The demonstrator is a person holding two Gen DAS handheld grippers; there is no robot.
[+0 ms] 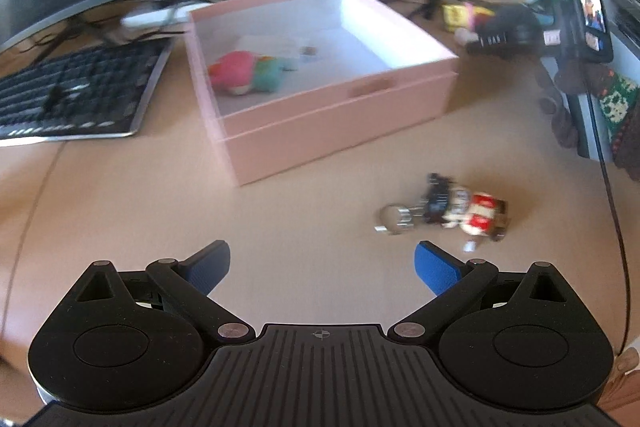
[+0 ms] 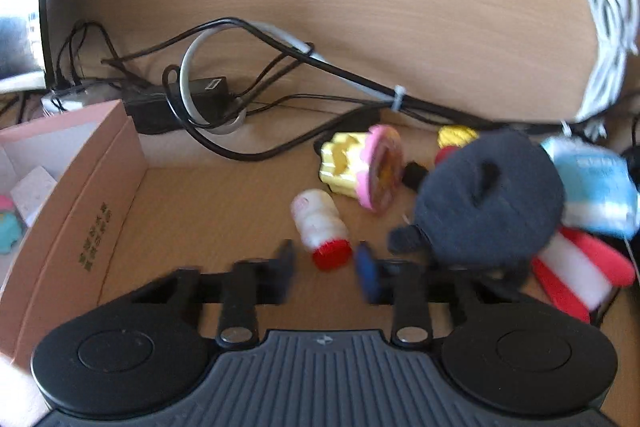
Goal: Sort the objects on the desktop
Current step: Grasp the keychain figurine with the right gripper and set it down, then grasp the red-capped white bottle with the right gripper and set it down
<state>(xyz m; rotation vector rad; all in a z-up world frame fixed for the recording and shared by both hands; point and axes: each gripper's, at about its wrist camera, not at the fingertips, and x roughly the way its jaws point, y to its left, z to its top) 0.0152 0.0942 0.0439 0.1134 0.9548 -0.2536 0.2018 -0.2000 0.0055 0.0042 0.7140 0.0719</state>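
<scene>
The worktop (image 1: 120, 195) carries my pink box (image 1: 320, 99) near its back edge, a plush (image 1: 248, 71) inside. My left hand-held gripper (image 1: 322, 267) spreads wide, empty, near a keychain (image 1: 452, 211). My right hand-held gripper (image 2: 325, 269) straddles a small bottle (image 2: 322, 227), not gripping

Wooden desk (image 1: 120, 211): pink box (image 1: 320, 115), keyboard (image 1: 76, 91), keychain toy (image 1: 452, 213), small bottle (image 2: 322, 227), cupcake toy (image 2: 360, 167), cables (image 2: 240, 99).

pink box (image 2: 76, 203), dark print (unreadable)
</scene>
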